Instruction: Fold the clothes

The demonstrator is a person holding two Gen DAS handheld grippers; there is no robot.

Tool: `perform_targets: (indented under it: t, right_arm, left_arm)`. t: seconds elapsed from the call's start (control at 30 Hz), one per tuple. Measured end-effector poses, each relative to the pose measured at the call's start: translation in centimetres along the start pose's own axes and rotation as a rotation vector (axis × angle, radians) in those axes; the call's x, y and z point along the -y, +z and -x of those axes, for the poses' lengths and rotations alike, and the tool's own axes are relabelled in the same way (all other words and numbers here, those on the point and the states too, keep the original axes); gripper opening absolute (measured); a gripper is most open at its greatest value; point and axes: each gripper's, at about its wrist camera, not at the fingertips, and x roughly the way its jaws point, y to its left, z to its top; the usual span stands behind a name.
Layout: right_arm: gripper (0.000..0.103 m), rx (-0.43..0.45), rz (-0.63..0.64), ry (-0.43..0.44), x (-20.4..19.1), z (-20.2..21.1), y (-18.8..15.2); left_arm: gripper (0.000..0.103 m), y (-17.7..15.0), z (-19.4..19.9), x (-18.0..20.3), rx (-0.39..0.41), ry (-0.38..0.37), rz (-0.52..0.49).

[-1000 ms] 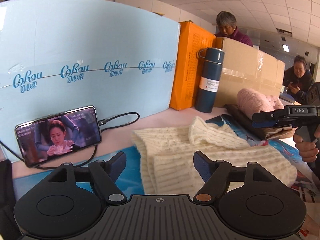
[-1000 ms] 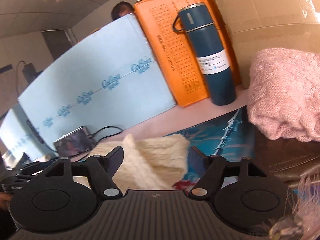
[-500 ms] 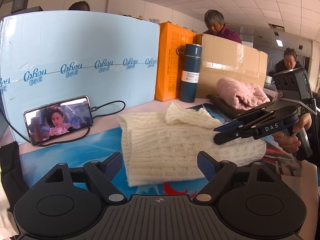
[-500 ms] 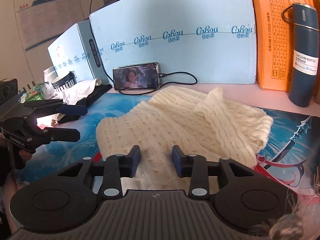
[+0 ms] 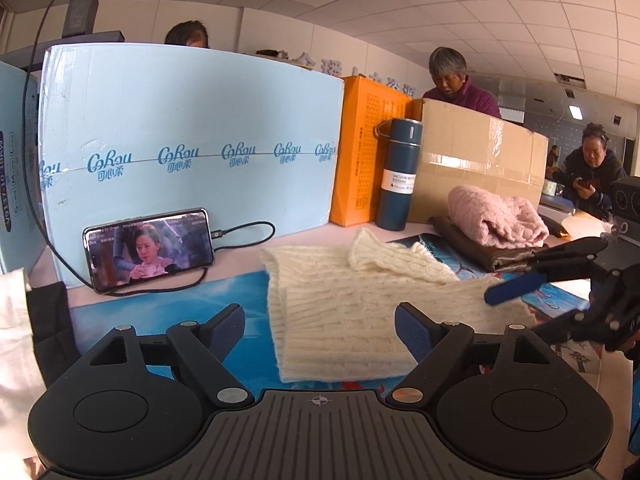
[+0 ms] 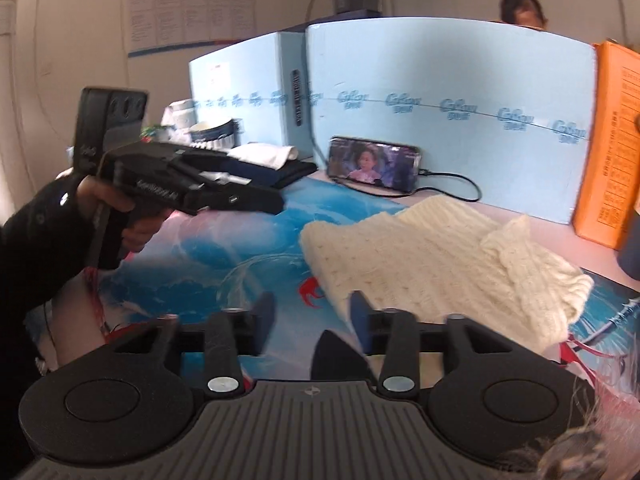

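The folded cream sweater (image 5: 360, 312) lies on the bench (image 5: 248, 256) near the phone (image 5: 148, 248). The left hand-held gripper (image 5: 320, 326) gapes wide, empty; the right hand-held gripper (image 6: 312, 322) is partly open, empty.

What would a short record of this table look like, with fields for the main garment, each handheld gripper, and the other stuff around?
garment: cream knit sweater, folded, lying on the blue printed mat
left gripper: open, holding nothing
right gripper: open, holding nothing
other clothes: pink knit on a brown item
against the blue box: phone playing video, cable plugged in
also: navy flask, orange box, cardboard box
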Motion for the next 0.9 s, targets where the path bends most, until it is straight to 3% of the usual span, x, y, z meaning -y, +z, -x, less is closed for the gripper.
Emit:
perform_targets:
  t: [0.1, 0.2, 0.3, 0.33, 0.4, 0.43, 0.47, 0.57, 0.7, 0.77, 0.9]
  right_arm:
    - [0.069, 0.05, -0.178, -0.118, 3.9, 0.5, -0.4]
    - [0.073, 0.045, -0.31, -0.195, 6.8, 0.2, -1.6]
    - [0.075, 0.013, -0.445, -0.169, 8.7, -0.5, -2.6]
    - [0.073, 0.013, -0.452, -0.158, 8.7, -0.5, -2.7]
    - [0.056, 0.018, -0.453, -0.139, 8.4, -0.3, -2.8]
    - [0.026, 0.018, -0.422, -0.138, 7.9, -0.2, -2.8]
    - [0.013, 0.017, -0.385, -0.138, 7.3, -0.1, -2.7]
    - [0.01, 0.055, -0.243, -0.132, 5.1, 0.6, -2.4]
    - [0.01, 0.152, -0.026, -0.015, 1.2, 2.7, -1.7]
    - [0.01, 0.143, 0.06, 0.076, -0.5, 3.0, -1.7]
    - [0.008, 0.026, 0.131, 0.201, -2.4, 2.1, -2.7]
  left_arm:
    - [0.085, -0.1, -0.8, 0.5, -0.023, -0.004, -0.03]
    - [0.085, -0.2, -1.6, 1.1, -0.046, -0.008, -0.06]
    - [0.085, -0.2, -2.4, 1.6, -0.069, -0.014, -0.09]
    - [0.085, -0.2, -2.7, 1.8, -0.073, -0.02, -0.099]
    - [0.085, -0.2, -3.0, 2.0, -0.077, -0.028, -0.102]
    - [0.085, -0.2, -3.1, 2.0, -0.078, -0.031, -0.103]
    - [0.085, -0.3, -3.1, 2.0, -0.077, -0.035, -0.101]
    - [0.085, -0.1, -2.5, 1.7, -0.053, -0.028, -0.088]
    - [0.085, 0.5, -1.2, 1.1, -0.005, -0.01, -0.061]
    - [0.085, 0.9, -0.4, 0.8, 0.029, 0.0, -0.037]
    - [0.086, 1.5, 0.9, 0.6, 0.075, 0.025, -0.021]
